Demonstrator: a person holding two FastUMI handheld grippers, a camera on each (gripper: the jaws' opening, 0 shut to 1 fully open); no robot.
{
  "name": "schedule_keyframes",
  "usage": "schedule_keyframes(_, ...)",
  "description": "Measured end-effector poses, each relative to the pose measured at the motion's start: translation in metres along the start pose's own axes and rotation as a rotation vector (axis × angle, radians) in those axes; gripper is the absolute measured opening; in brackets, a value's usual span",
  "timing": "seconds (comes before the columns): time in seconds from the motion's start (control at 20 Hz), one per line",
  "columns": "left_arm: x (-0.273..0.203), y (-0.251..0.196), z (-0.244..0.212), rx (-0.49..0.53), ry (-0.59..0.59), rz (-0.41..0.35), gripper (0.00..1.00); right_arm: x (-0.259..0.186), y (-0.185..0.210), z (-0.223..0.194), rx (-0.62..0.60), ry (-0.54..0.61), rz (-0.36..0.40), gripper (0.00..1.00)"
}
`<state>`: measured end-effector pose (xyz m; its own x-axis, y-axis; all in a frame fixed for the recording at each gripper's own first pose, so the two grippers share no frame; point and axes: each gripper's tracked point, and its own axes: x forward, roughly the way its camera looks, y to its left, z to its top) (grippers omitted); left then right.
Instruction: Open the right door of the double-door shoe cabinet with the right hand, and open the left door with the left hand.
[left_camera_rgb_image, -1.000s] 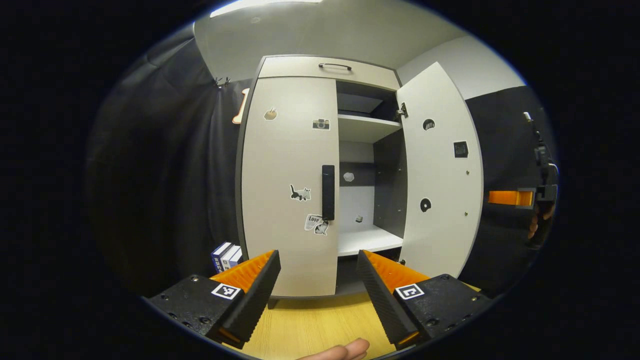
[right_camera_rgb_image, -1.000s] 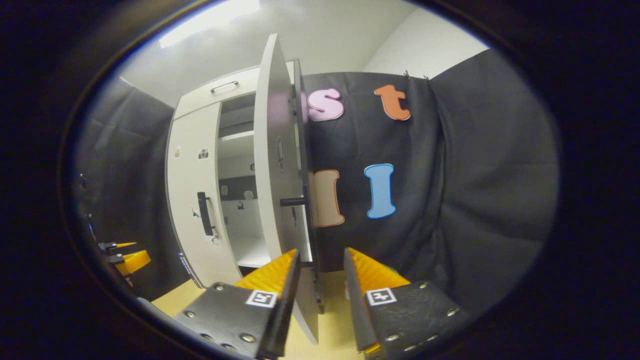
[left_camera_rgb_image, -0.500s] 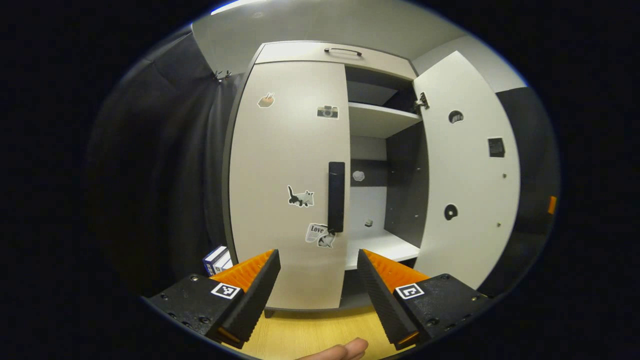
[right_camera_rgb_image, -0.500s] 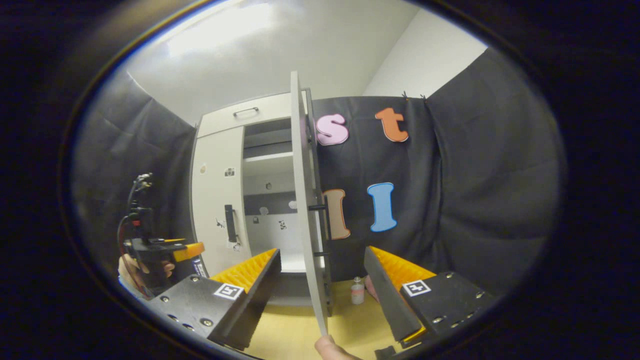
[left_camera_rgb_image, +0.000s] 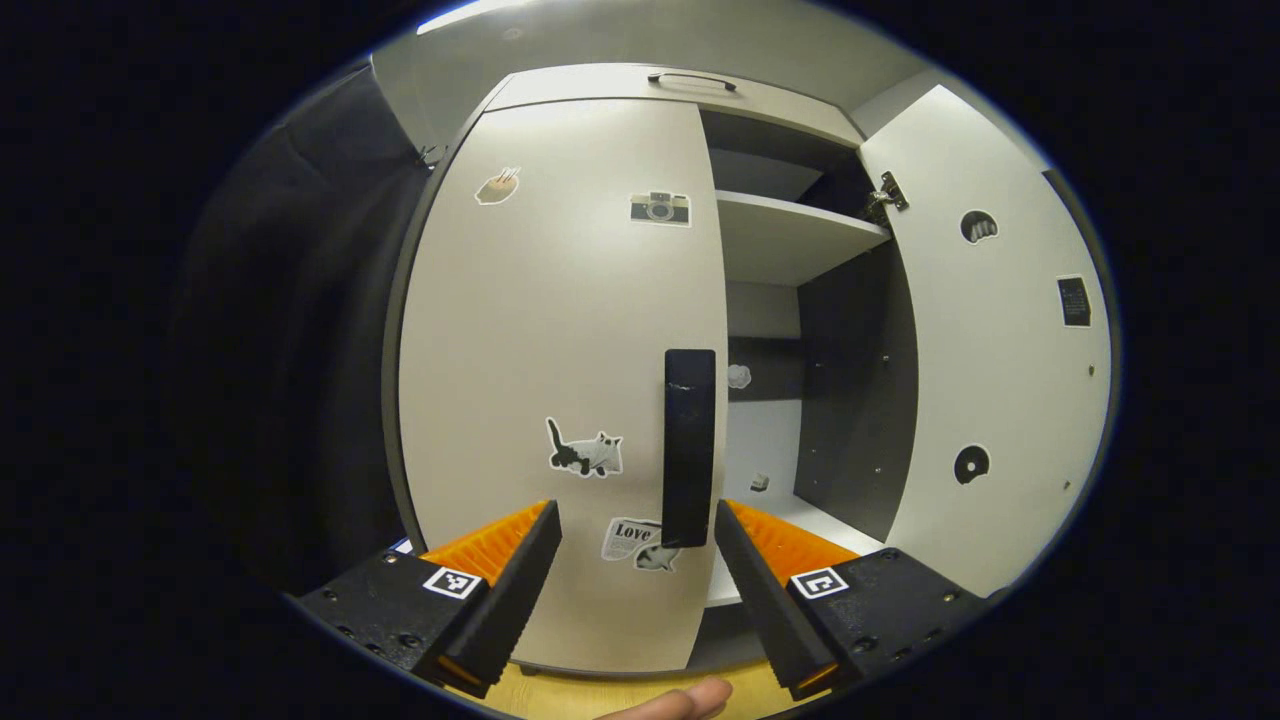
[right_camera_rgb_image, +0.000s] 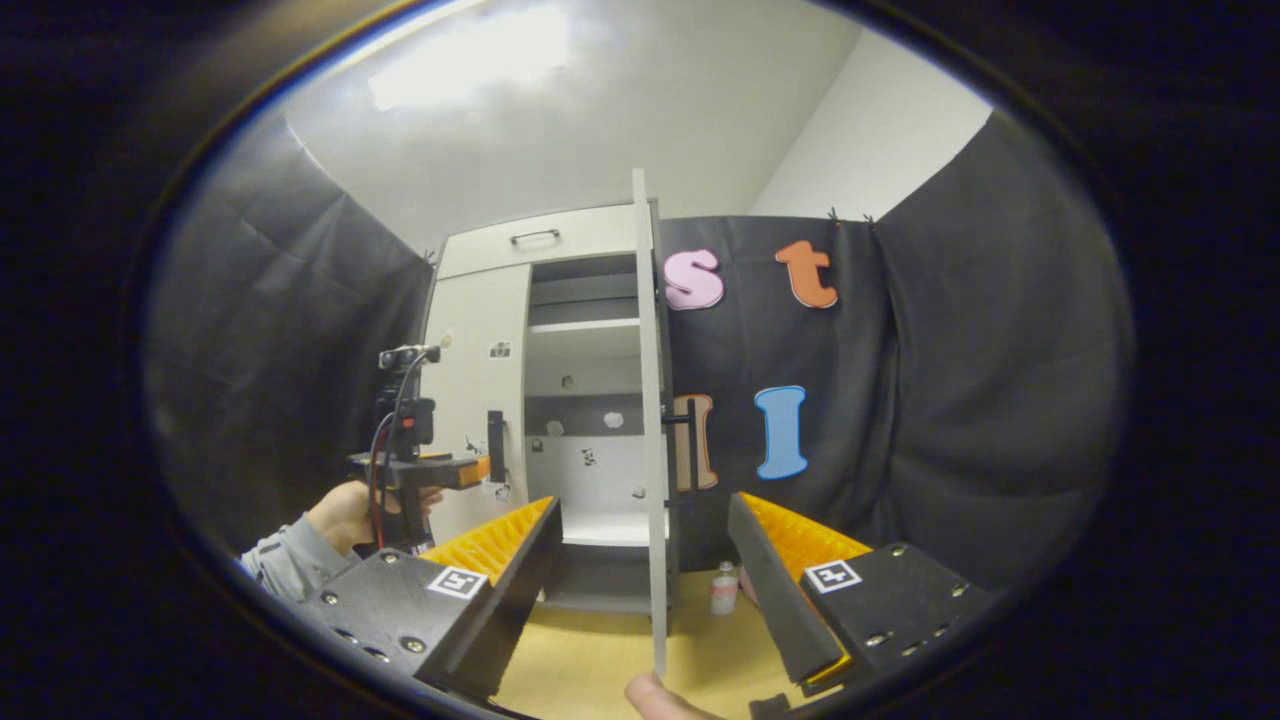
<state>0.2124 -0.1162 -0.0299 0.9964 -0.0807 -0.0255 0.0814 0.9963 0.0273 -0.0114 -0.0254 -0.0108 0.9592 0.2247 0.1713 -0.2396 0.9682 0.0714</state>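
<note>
The light grey shoe cabinet (left_camera_rgb_image: 620, 85) stands close ahead in the left gripper view. Its left door (left_camera_rgb_image: 560, 330) is closed and carries a black vertical handle (left_camera_rgb_image: 690, 447). My left gripper (left_camera_rgb_image: 637, 560) is open, just short of the handle's lower end, which lines up with the gap between the fingers. The right door (left_camera_rgb_image: 990, 350) is swung wide open. In the right gripper view that right door (right_camera_rgb_image: 652, 430) stands edge-on ahead of my open right gripper (right_camera_rgb_image: 640, 570), which holds nothing. The left gripper (right_camera_rgb_image: 478, 470), held by a hand (right_camera_rgb_image: 345, 515), sits just left of the left door's handle (right_camera_rgb_image: 496, 446).
Inside the cabinet are a white upper shelf (left_camera_rgb_image: 790, 235) and a lower shelf (right_camera_rgb_image: 600, 525). A small bottle (right_camera_rgb_image: 722, 588) stands on the wooden floor (right_camera_rgb_image: 590, 660) beside the open door. Black cloth hangs on both sides of the cabinet.
My left gripper has moved in close to the left door's handle. My right gripper has opened and drawn back from the right door, which stays wide open.
</note>
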Motion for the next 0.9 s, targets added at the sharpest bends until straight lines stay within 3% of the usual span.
schedule_keyframes(0.2,0.026,-0.003,0.016,0.038,-0.038,0.010,0.96,-0.002,0.011,-0.017,-0.021,0.021,0.024,0.96)
schedule_keyframes(0.4,0.037,-0.003,0.028,0.014,-0.071,0.026,0.95,0.001,0.017,-0.036,-0.057,0.051,0.041,0.99)
schedule_keyframes(0.55,0.050,-0.006,0.016,-0.020,-0.024,0.002,0.90,0.003,0.022,-0.043,-0.047,0.063,0.056,0.96)
schedule_keyframes(0.6,0.051,-0.005,0.009,-0.028,0.012,0.001,0.88,0.002,0.023,-0.044,-0.041,0.066,0.061,0.99)
schedule_keyframes(0.9,0.052,-0.013,0.014,0.056,0.005,0.016,0.80,-0.003,0.018,-0.044,-0.036,0.060,0.054,0.96)
